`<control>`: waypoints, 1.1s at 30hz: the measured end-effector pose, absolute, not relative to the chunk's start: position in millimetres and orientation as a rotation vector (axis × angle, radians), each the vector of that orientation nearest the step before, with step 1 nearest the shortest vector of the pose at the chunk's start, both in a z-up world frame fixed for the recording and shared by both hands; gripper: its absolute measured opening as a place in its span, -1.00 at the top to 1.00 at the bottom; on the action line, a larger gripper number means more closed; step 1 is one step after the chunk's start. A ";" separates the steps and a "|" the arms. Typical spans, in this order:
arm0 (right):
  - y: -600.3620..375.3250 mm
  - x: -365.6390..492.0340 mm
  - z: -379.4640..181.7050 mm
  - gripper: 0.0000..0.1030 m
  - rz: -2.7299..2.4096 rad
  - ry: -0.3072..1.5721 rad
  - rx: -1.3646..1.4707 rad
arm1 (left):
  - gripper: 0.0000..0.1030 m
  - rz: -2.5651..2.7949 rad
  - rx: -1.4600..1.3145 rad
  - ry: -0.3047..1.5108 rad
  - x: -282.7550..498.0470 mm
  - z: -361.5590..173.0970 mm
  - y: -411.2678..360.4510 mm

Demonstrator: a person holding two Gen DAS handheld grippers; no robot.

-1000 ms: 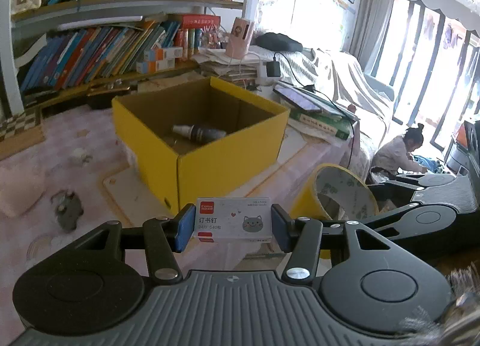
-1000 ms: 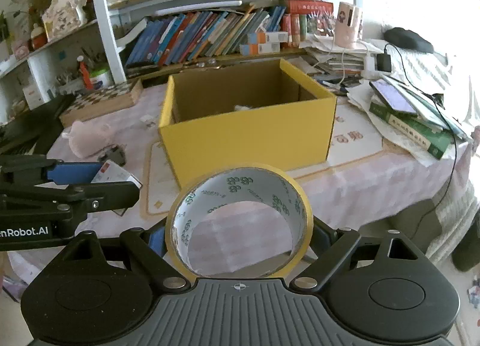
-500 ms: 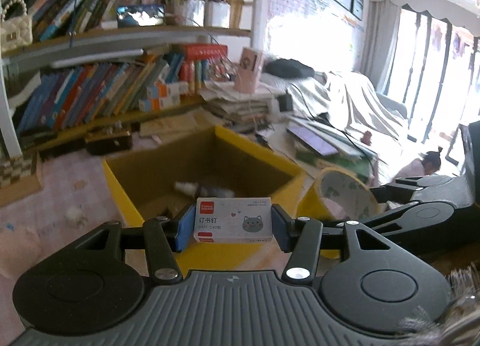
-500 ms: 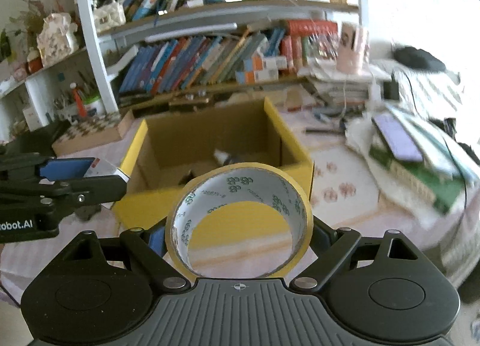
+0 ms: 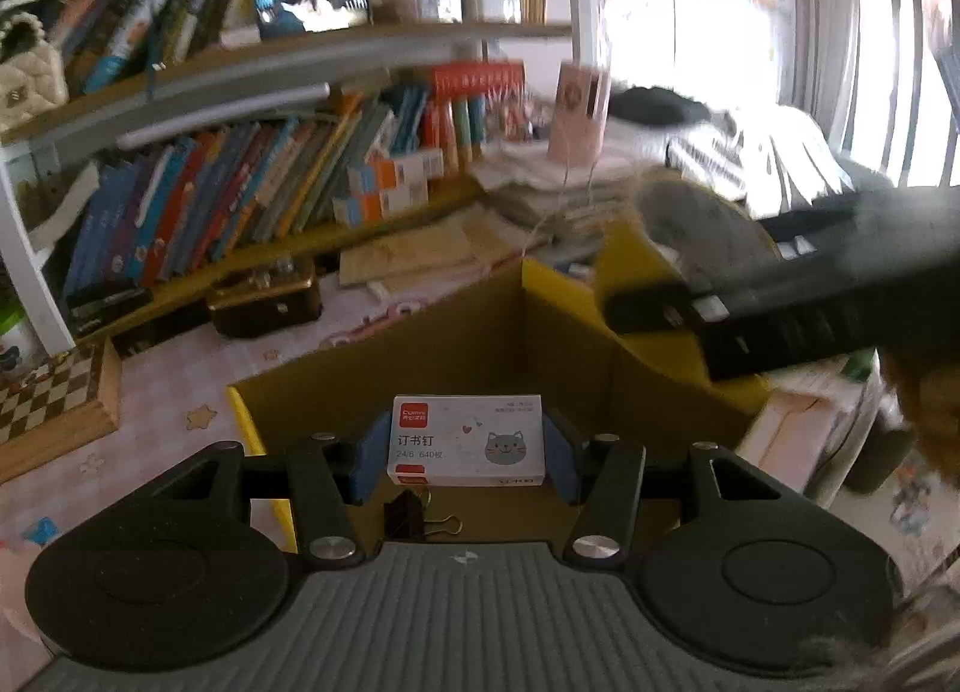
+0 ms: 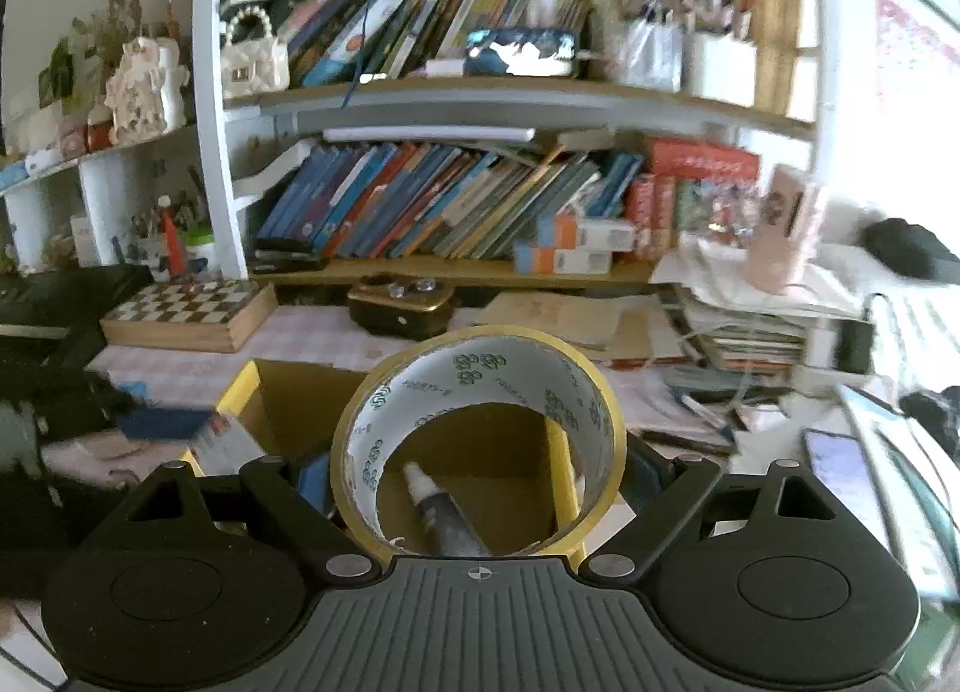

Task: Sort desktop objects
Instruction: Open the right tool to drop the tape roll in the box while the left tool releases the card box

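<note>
Left claw [image 5: 462,467] grips the staple box [image 5: 467,439] above the yellow carton [image 5: 480,332]; right claw [image 6: 480,482] clamps the tape roll [image 6: 480,374] over it too. Stagger your drops, avoid the bottle [image 6: 441,518] and binder clip [image 5: 414,515] inside.
</note>
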State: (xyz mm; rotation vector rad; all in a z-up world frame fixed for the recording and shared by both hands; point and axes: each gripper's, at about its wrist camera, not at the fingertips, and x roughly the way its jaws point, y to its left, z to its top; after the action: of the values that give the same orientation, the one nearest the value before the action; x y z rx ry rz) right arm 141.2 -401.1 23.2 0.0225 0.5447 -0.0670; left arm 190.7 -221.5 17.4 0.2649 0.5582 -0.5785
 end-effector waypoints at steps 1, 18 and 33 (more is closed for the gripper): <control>-402.8 151.3 21.8 -0.75 -0.053 0.559 0.027 | 0.02 -0.574 0.273 0.571 195.3 13.2 -226.0; -384.7 281.9 -45.4 -0.75 0.131 0.951 -0.075 | 0.02 -0.563 0.341 0.835 241.4 -34.9 -259.1; -364.9 305.2 -72.5 -0.76 0.188 1.073 -0.150 | -0.06 -0.573 0.362 0.906 245.8 -39.8 -262.7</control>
State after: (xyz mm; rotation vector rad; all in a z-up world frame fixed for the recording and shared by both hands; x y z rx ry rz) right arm 305.2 -364.9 -72.5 -0.1504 1.0727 0.1877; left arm 245.8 -262.7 -39.8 0.3617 0.9060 -0.5732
